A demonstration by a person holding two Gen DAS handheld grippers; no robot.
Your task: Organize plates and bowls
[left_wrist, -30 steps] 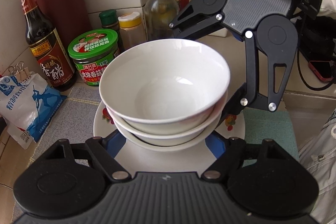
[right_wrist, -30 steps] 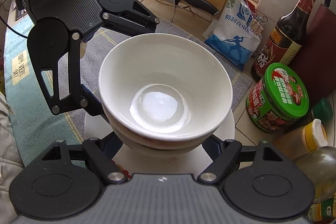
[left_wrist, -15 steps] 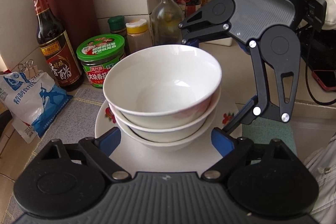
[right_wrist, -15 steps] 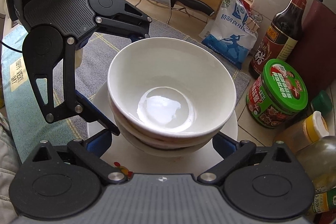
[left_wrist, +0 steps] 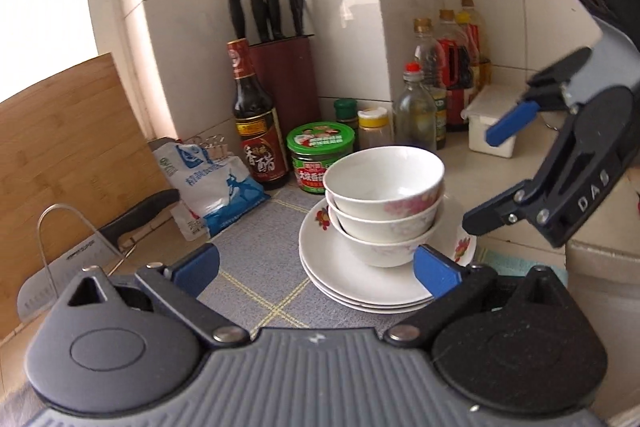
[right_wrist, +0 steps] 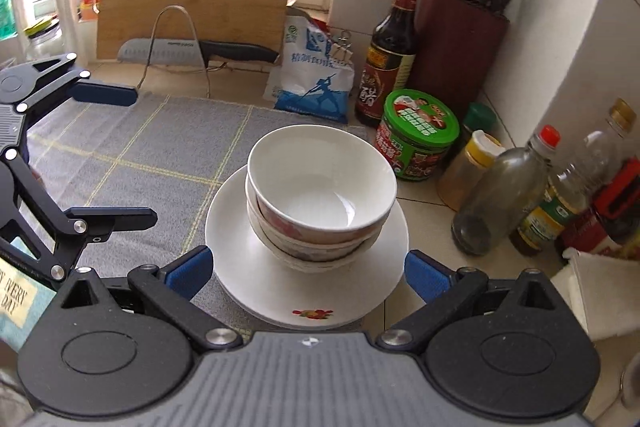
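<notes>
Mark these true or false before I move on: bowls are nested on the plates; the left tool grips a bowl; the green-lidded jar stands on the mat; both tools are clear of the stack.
1. Bowls are nested on the plates: true.
2. The left tool grips a bowl: false, it is open and holds nothing.
3. The green-lidded jar stands on the mat: false, it stands on the tiled counter beside it.
4. Both tools, right tool included, are clear of the stack: true.

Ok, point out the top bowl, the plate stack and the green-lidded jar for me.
top bowl [right_wrist: 320,187]: right wrist view, on its inner wall.
plate stack [right_wrist: 240,267]: right wrist view, on the bare left rim area.
green-lidded jar [left_wrist: 320,139]: left wrist view, on its lid.
</notes>
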